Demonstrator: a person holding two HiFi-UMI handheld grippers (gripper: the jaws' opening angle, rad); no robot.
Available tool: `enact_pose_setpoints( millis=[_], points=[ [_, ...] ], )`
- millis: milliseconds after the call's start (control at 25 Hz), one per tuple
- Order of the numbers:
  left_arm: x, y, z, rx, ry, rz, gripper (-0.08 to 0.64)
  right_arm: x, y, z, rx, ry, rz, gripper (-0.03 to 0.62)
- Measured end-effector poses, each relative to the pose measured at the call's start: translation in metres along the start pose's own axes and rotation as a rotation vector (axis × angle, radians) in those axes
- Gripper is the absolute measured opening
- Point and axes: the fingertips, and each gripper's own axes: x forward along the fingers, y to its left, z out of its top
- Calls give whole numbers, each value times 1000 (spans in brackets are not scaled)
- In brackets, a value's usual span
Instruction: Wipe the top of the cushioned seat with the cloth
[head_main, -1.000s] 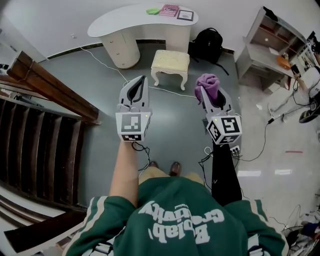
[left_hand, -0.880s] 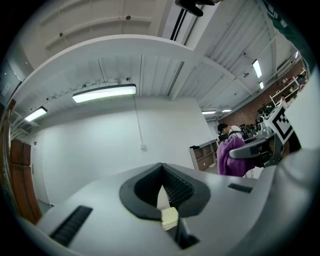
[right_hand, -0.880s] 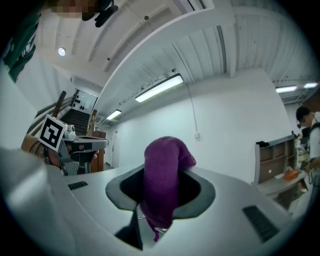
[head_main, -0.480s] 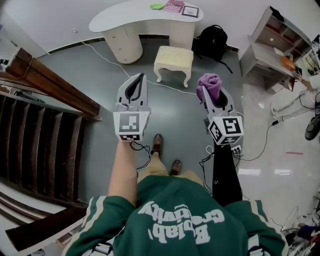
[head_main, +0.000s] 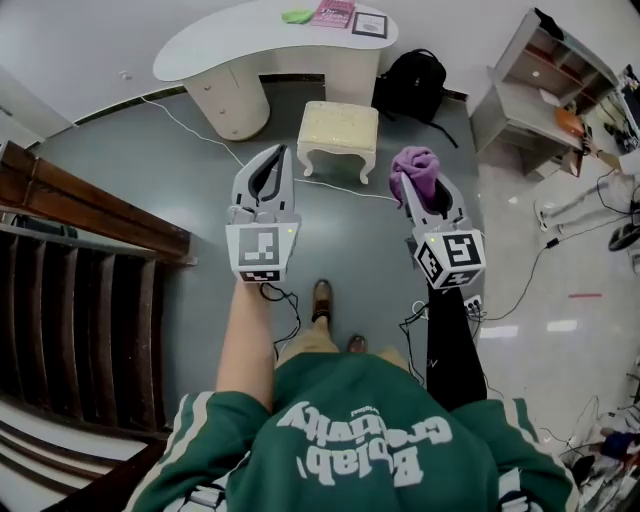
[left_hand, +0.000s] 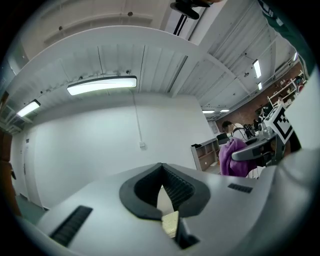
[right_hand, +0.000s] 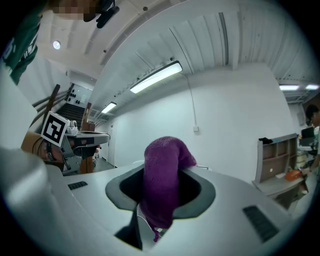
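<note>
bunched purple cloth (head_main: 416, 166) clamped in right gripper (head_main: 406, 188); left gripper (head_main: 280, 153) closed on nothing; cream cushioned seat (head_main: 339, 124) ahead.

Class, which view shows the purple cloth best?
The right gripper view: the purple cloth fills its centre, pinched between the jaws. The head view shows it smaller from above; the left gripper view glimpses it sidelong.

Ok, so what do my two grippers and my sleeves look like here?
The left gripper and right gripper are light grey tapered shells with dark ribbed pads inside. Each carries a white cube with black square markers, and thin black cables trail from it. You wear a green top with white lettering and striped shoulders; the right arm has a black sleeve.
</note>
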Motion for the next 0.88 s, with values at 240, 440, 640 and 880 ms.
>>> enact_pose_setpoints(
  millis=[240, 440, 640, 880],
  points=[
    [63, 33, -18, 0, -3, -62, 15, 61, -18, 6, 0, 19, -56, 141],
    [92, 60, -30, -8, -4, -92, 15, 100, -12, 5, 3, 34, -74, 141],
    [100, 80, -43, -11, -1, -105, 15, 129, 1, -3, 10, 57, -61, 141],
    [113, 108, -57, -19, 16, -86, 15, 164, 3, -3, 7, 67, -47, 142]
  ],
)
